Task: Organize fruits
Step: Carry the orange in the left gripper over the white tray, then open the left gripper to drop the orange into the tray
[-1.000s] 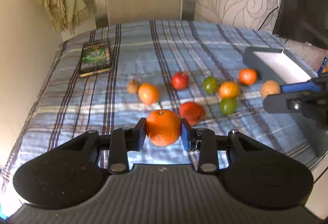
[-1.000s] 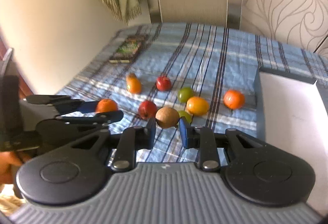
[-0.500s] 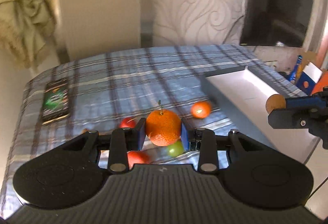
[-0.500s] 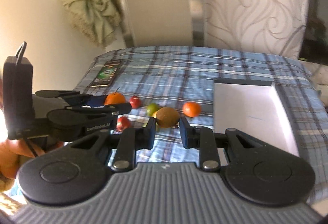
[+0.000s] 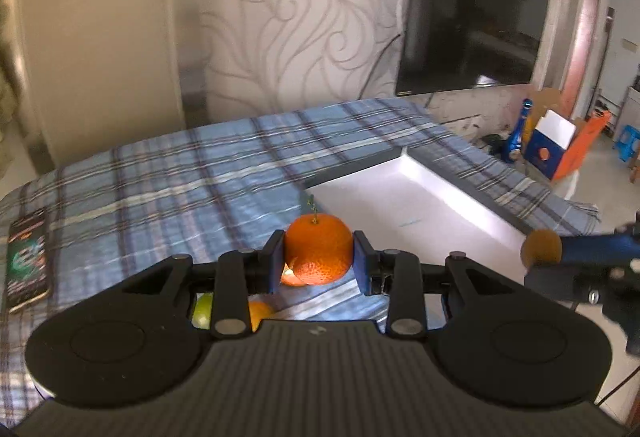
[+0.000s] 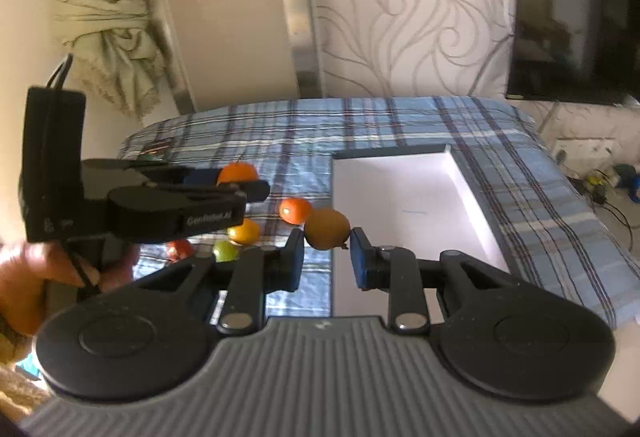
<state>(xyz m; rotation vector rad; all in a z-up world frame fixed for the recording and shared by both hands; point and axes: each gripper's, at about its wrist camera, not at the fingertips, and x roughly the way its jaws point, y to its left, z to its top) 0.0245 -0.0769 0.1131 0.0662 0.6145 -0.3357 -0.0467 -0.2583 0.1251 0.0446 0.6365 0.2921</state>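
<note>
Left wrist: left gripper (image 5: 319,261) clamps mandarin (image 5: 318,249), stem up.

Warm daylight, slight motion blur, fisheye-bent edges, dark vignetted corners

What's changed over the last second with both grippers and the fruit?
Both grippers swung from the loose fruit on the blue plaid cloth toward the white open box, now straight ahead. Nothing was grabbed or released: the left gripper still clamps the orange stemmed mandarin, and the right gripper still holds the brown round fruit. The box stays empty.
</note>
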